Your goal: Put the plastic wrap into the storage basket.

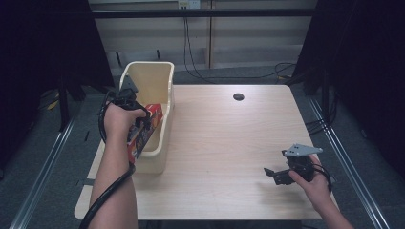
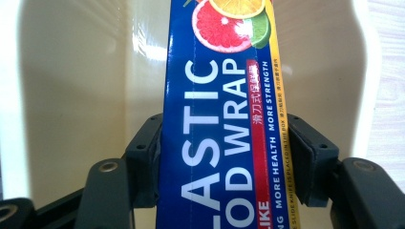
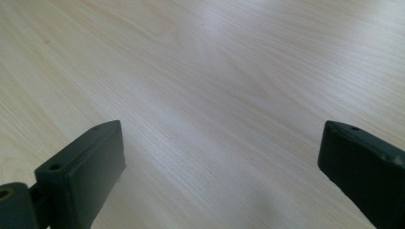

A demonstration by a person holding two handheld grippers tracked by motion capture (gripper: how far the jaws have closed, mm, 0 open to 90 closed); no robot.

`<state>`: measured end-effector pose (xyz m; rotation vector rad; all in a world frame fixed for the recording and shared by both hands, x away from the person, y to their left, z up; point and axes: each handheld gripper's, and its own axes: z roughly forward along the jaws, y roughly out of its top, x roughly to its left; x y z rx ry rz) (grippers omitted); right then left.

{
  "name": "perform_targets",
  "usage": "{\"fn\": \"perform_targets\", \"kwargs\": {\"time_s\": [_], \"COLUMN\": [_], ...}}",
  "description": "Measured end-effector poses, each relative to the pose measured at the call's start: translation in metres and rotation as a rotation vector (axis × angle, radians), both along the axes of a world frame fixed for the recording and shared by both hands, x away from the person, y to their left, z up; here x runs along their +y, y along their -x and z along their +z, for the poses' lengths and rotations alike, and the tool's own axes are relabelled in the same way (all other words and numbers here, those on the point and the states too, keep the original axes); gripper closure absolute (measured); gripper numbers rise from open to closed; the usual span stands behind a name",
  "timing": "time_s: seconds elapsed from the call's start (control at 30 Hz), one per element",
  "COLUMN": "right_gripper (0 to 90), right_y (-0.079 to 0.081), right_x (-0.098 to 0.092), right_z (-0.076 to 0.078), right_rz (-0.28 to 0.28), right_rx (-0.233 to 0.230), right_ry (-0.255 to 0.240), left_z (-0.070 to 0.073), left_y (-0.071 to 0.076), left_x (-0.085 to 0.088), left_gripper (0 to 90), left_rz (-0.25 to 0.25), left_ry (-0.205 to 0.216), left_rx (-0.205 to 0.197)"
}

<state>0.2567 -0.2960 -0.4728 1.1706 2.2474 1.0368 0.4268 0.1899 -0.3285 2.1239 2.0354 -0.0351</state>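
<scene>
The left gripper [image 2: 224, 162] has its fingers [image 2: 143, 157] clamped on the two long sides of a blue box of plastic food wrap [image 2: 224, 119], which sits squarely between them. In the high view the same box [image 1: 143, 133] is held over a cream plastic bin [image 1: 160, 76] at the left edge of the surface [image 1: 224, 143], one end down inside the bin and leaning toward its right-hand wall; whether that end rests on the bottom I cannot tell.

The box is long, thin printed card, so it is likely light and fairly stiff along its length, but its walls would dent under a hard squeeze. The glossy print looks slick. A hold across the narrow width near the middle, as now, seems best to keep it from swinging.

The lettering runs lengthwise: large white "PLASTIC FOOD WRAP", partly cut off by the frame. A red strip carries Chinese characters, then "MORE STRENGTH" and "MORE HEALTH", and a yellow edge strip reads in part "SLIDE KNIFE IS PLACED IN THE BOX". Sliced grapefruit, orange and lime are pictured at the far end.

The right gripper [image 1: 279, 175] hangs well apart over bare wood, fingers [image 3: 86, 171] spread wide with nothing between them.
</scene>
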Motion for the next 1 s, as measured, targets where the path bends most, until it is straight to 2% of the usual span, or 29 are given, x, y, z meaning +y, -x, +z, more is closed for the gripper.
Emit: {"fn": "perform_targets", "kwargs": {"time_s": [0.33, 0.4, 0.47, 0.6, 0.8, 0.9, 1.0], "right_gripper": [1.9, 1.9, 1.9, 1.9, 1.9, 2.0, 1.9], "right_y": [0.0, 0.001, 0.0, 0.0, 0.001, 0.001, 0.001], "right_x": [0.0, 0.0, 0.0, 0.001, 0.001, 0.001, 0.001], "right_z": [0.0, 0.0, 0.0, 0.0, 0.001, 0.001, 0.001], "right_rz": [0.006, 0.005, 0.006, 0.006, 0.01, 0.007, 0.008], "right_rx": [0.001, 0.003, 0.0, -0.002, -0.002, -0.004, 0.001], "right_ry": [0.002, 0.001, 0.003, 0.006, 0.007, 0.009, 0.007], "left_z": [0.002, 0.005, 0.012, 0.021, 0.031, 0.037, 0.043], "left_y": [0.0, -0.001, -0.001, 0.0, 0.001, 0.0, 0.001], "left_x": [-0.002, -0.003, -0.001, -0.006, -0.013, -0.015, -0.019], "left_gripper": [38.7, 37.7, 37.2, 33.5, 28.3, 26.6, 23.8], "left_rz": [0.006, 0.025, 0.009, 0.01, -0.004, -0.011, -0.026], "left_ry": [-0.02, -0.005, -0.004, 0.008, 0.004, 0.026, 0.03], "left_rx": [0.008, -0.012, -0.038, -0.071, -0.097, -0.114, -0.134]}}
